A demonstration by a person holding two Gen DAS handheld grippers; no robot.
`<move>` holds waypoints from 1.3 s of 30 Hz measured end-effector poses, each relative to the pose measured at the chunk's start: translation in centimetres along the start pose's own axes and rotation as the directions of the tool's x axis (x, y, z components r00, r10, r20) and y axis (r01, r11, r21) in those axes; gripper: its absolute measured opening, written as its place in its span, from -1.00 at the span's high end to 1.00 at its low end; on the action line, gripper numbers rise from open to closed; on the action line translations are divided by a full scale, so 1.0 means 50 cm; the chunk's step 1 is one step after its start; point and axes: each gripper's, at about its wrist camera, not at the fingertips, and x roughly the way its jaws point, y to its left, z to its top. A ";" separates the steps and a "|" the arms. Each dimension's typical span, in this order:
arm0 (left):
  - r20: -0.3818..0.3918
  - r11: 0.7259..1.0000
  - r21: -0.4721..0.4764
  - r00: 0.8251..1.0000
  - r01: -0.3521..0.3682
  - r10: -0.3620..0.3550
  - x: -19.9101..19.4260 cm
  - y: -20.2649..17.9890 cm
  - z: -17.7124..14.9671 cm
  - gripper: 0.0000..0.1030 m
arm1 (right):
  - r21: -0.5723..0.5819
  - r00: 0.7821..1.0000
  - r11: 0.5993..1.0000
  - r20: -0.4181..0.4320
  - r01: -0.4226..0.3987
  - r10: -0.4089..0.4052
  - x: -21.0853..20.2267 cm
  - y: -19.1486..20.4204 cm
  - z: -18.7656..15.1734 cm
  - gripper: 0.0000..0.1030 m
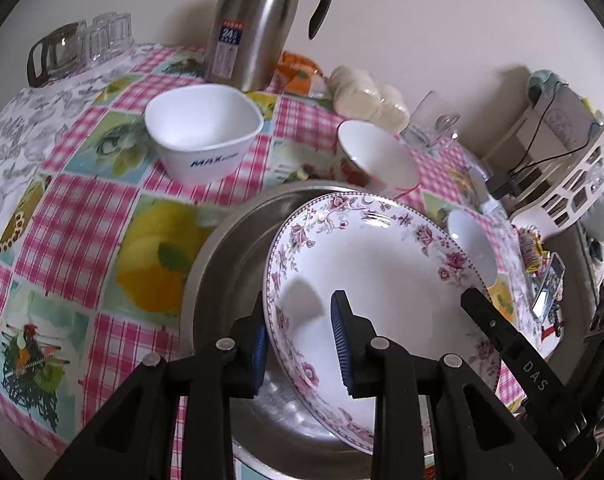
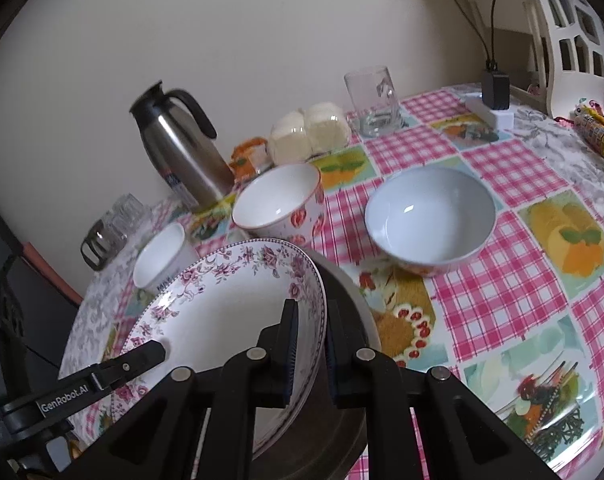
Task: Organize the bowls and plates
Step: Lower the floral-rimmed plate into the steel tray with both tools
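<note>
A white deep plate with a pink floral rim [image 1: 382, 276] [image 2: 222, 320] is tilted over a round metal tray [image 1: 226, 240] [image 2: 352, 300]. My left gripper [image 1: 300, 336] is shut on the plate's left rim, one blue pad on each side of the rim. My right gripper [image 2: 311, 352] is shut on the opposite rim. I cannot tell whether the plate touches the tray. Behind stand a white bowl marked MAX [image 1: 204, 132] [image 2: 160, 256], a strawberry-patterned bowl [image 1: 376, 156] [image 2: 280, 200] and a pale bowl [image 1: 472, 240] [image 2: 430, 216].
On the pink checked tablecloth [image 1: 74, 216] [image 2: 514, 292] stand a steel jug [image 1: 258, 20] [image 2: 182, 148], small glasses [image 1: 102, 36], a clear mug [image 2: 372, 100] and packaged buns [image 2: 310, 132]. A white rack [image 1: 562, 176] and a charger [image 2: 494, 88] stand at the right edge.
</note>
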 end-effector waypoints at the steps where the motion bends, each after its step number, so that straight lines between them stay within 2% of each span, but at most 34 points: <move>1: -0.008 1.000 -0.004 1.000 -0.003 0.003 0.004 0.002 -0.002 0.44 | -0.004 1.000 1.000 -0.006 0.003 -0.003 0.003 0.000 -0.003 0.73; 5: -0.050 1.000 -0.028 0.999 -0.009 0.007 0.020 0.010 -0.008 0.44 | -0.017 0.999 1.000 -0.032 0.014 -0.015 0.015 -0.002 -0.011 0.74; 17: -0.110 0.997 -0.049 0.993 -0.058 0.052 0.044 0.019 -0.019 0.44 | -0.074 0.994 0.997 -0.099 0.037 -0.044 0.043 -0.001 -0.026 0.74; 25: -0.111 0.996 -0.046 0.991 -0.081 0.076 0.052 0.018 -0.016 0.43 | -0.138 0.991 0.988 -0.104 0.073 -0.088 0.053 0.012 -0.031 0.71; 31: -0.111 0.992 -0.022 0.986 -0.125 0.122 0.058 0.011 -0.012 0.39 | -0.195 0.986 0.975 -0.103 0.106 -0.128 0.059 0.025 -0.036 0.68; 33: -0.111 0.991 -0.013 0.985 -0.135 0.133 0.059 0.009 -0.011 0.35 | -0.201 0.985 0.973 -0.108 0.110 -0.133 0.060 0.026 -0.037 0.68; 37: -0.099 0.991 0.006 0.986 -0.131 0.131 0.055 -0.001 -0.010 0.03 | -0.221 0.986 0.968 -0.095 0.115 -0.139 0.055 0.028 -0.034 0.68; 39: -0.097 0.990 0.009 0.986 -0.138 0.138 0.055 -0.004 -0.009 0.02 | -0.229 0.987 0.966 -0.081 0.119 -0.140 0.049 0.030 -0.031 0.68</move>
